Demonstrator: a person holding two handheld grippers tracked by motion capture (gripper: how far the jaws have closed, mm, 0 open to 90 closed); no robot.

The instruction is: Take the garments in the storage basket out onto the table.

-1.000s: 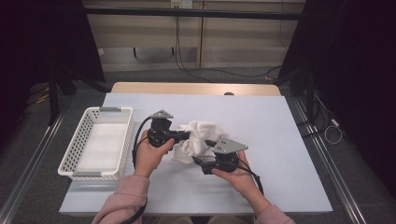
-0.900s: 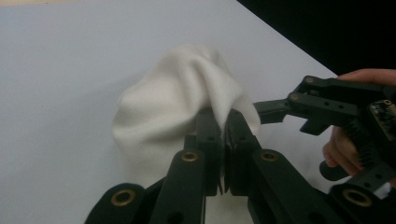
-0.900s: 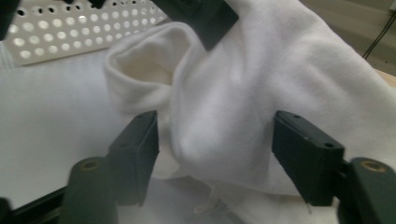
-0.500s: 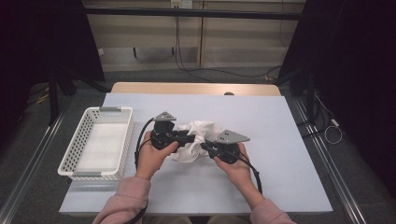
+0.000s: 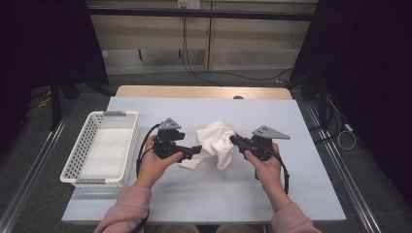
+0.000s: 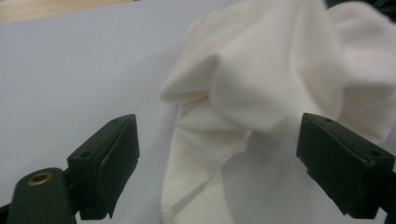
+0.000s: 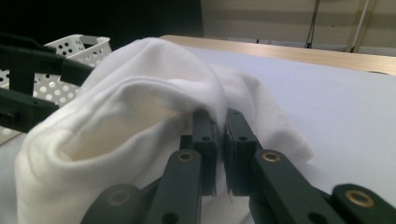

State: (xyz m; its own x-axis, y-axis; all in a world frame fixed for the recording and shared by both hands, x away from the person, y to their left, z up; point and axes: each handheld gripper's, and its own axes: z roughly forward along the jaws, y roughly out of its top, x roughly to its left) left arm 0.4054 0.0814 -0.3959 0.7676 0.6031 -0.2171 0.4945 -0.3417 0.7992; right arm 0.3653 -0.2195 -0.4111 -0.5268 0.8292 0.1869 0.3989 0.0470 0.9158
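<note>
Lab recording booth: black curtains (image 5: 58, 43), covered table (image 5: 204, 194), trailing wall cables (image 5: 194, 53).

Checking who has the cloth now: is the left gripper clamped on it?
No, the left gripper stands with jaws wide apart, having just opened, and the white cloth lies loose between them.

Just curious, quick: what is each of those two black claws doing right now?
Left gripper: open, jaws just spread, crumpled white cloth between them, unpinched.
Right gripper: shut on the cloth.

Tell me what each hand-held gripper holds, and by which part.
The right hand-held gripper is shut on a fold at the white cloth's right edge. The left hand-held gripper holds nothing: its jaws have just opened around the cloth.
</note>
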